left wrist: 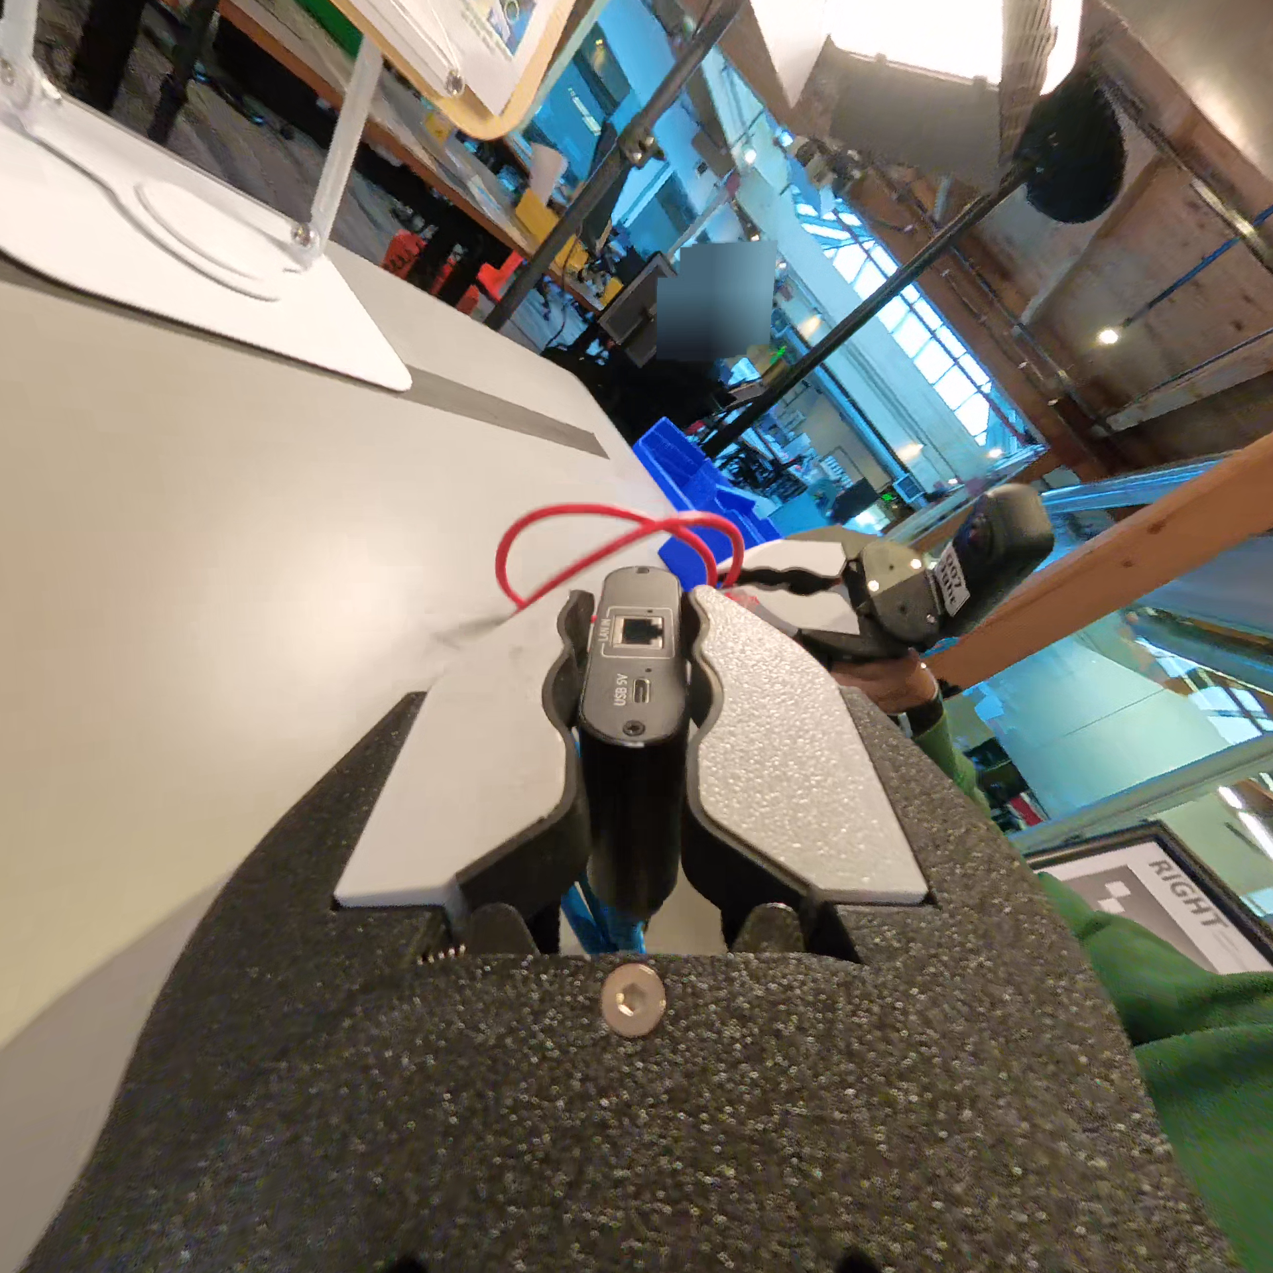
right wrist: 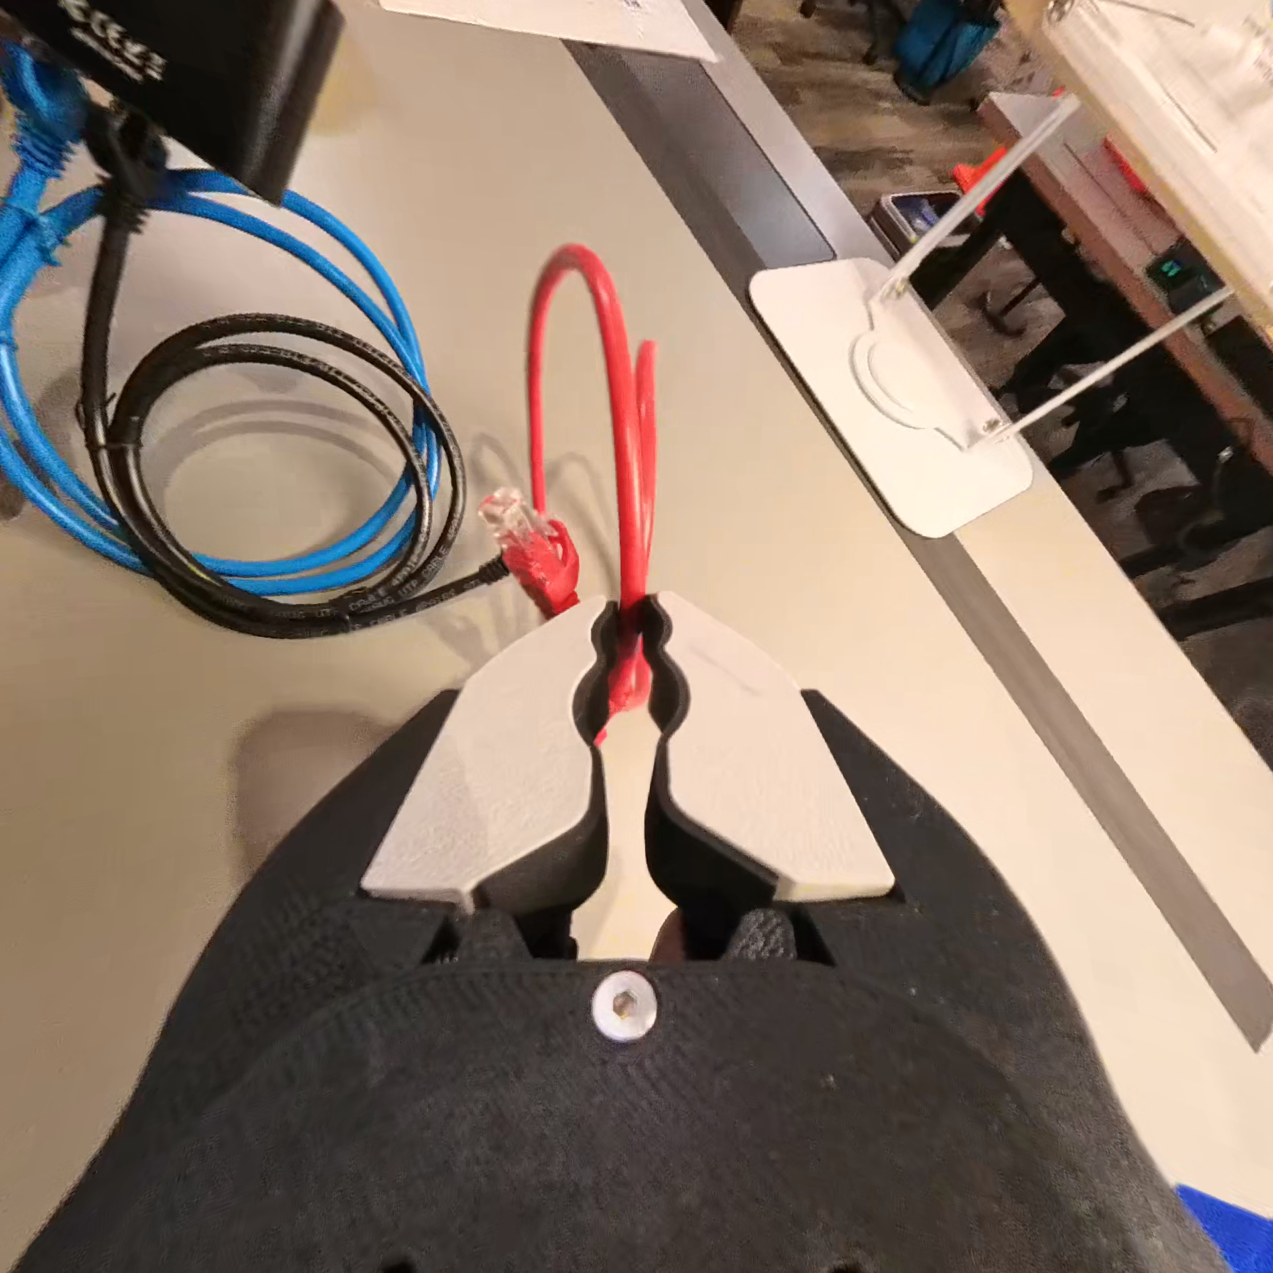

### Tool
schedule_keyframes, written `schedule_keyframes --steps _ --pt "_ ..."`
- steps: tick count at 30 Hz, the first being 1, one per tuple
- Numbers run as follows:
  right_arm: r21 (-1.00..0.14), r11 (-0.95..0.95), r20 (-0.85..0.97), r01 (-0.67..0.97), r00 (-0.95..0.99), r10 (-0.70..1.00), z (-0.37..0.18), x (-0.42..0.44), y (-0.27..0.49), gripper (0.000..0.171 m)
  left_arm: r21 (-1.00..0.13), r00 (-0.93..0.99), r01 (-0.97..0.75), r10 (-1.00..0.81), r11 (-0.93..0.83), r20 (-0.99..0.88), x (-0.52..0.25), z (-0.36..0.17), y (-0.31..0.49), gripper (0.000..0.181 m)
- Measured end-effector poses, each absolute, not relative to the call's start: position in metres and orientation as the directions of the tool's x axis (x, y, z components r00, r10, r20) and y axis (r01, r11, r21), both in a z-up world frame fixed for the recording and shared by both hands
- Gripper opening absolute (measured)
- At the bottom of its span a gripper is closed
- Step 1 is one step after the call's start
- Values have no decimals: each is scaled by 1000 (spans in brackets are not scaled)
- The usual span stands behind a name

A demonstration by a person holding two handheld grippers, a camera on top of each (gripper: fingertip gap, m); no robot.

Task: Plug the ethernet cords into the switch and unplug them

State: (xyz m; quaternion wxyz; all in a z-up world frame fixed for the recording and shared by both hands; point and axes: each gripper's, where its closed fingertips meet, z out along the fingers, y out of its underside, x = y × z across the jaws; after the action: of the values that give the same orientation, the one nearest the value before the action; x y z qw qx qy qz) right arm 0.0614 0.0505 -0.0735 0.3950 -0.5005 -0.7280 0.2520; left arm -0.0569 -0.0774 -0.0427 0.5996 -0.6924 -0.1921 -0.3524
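While left gripper [left wrist: 630, 661] clamped the switch [left wrist: 634, 678], right gripper [right wrist: 630, 613] pinched the red cord [right wrist: 623, 427], w/ plug [right wrist: 527, 534] still unplugged.

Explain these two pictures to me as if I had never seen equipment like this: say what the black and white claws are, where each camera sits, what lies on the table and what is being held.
There is no robot here. A person holds a hand-operated two-finger gripper in each hand, and each carries a camera looking forward along its fingers.

The left wrist view shows the left gripper clamped on a black switch, lifted, with an empty network socket facing the camera. The right gripper shows farther off.

The right wrist view shows the right gripper pinched shut on a looped red ethernet cord; its clear plug hangs free, unplugged. On the pale table lie blue cords and a coiled black cord, which run up to the switch. A white stand base sits near the edge.
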Motion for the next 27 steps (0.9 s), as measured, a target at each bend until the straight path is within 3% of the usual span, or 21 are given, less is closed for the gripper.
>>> schedule_keyframes --steps 5,9,12,20,27 --pt "-814 309 229 491 -217 949 -80 56 57 6 -683 618 716 -327 -142 715 -68 -47 -58 27" --pt "-886 266 164 379 -281 946 -84 53 38 8 -606 551 784 -299 -137 780 -83 -68 -64 27" --pt "-890 308 215 337 -287 934 -93 49 28 11 -520 483 839 -219 -161 848 -97 -83 -64 27" --pt "-893 317 233 319 -274 933 -111 40 17 19 -518 494 827 -158 -218 855 -91 -95 -64 27" --pt "-794 555 480 247 -306 822 -107 55 26 24 -516 493 824 -152 -234 857 -87 -97 -65 27"
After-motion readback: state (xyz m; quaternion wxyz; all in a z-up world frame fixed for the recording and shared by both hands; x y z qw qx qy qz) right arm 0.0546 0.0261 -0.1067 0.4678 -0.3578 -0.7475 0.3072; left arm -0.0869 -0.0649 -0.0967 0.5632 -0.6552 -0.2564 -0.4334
